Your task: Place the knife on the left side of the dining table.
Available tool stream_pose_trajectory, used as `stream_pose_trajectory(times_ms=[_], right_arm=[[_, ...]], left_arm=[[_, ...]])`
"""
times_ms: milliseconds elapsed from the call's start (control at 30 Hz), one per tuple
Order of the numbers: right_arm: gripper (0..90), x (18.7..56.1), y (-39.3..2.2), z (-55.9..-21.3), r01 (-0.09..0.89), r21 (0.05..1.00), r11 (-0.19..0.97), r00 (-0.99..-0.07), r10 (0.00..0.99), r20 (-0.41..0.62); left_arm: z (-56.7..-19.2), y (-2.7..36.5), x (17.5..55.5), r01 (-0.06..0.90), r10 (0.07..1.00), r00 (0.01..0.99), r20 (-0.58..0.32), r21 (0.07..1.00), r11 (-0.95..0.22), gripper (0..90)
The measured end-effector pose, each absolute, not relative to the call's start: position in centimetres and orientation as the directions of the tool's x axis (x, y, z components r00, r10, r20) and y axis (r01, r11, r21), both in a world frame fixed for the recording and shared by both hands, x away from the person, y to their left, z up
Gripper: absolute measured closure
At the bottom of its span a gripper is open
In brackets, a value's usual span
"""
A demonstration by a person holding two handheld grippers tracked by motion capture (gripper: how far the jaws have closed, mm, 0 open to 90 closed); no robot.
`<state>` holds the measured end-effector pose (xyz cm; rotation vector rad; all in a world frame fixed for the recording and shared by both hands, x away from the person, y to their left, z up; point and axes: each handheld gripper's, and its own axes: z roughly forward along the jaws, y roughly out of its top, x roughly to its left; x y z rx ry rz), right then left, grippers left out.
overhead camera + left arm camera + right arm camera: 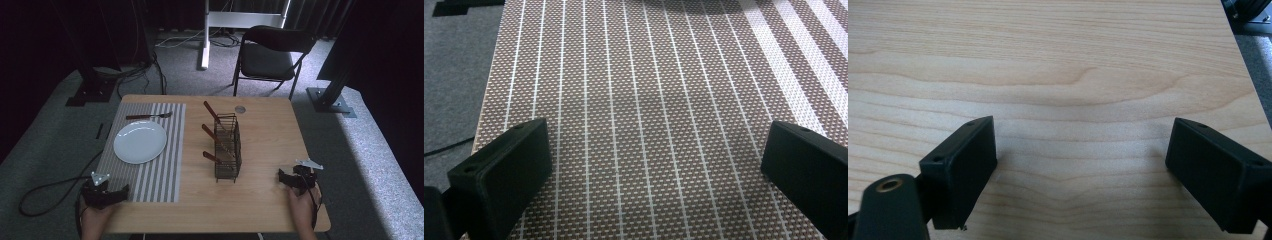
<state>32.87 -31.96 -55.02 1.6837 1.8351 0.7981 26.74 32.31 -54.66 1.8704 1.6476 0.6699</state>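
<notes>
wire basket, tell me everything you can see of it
The wire basket is a dark, narrow rectangular caddy of thin metal mesh, standing upright on the bare wood table, right of the striped placemat. Three brown utensil handles lean out of it up and to the left. Neither gripper touches it.

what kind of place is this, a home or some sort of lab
Most likely a lab or recording studio staged as a dining spot. Dark curtains ring the wooden table, cables trail over grey carpet past metal stand bases, and a lone folding chair stands behind.
</notes>
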Motion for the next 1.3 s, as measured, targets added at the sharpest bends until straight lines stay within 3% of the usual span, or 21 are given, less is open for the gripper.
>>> stream_pose_trajectory(times_ms=[1167,1300], right_arm=[[12.1,32.94,-31.99,-55.03,0.688,0.724,0.054,-0.091,0.996,0.012],[12.0,32.96,-31.99,-55.02,0.689,0.723,0.054,-0.091,0.996,0.013]], left_arm=[[-54.4,32.44,26.33,0.715,0.987,0.157,0.03,0.686,-0.135,3.1],[-54.35,32.57,26.13,0.722,0.987,0.161,-0.014,0.683,-0.108,3.1]])
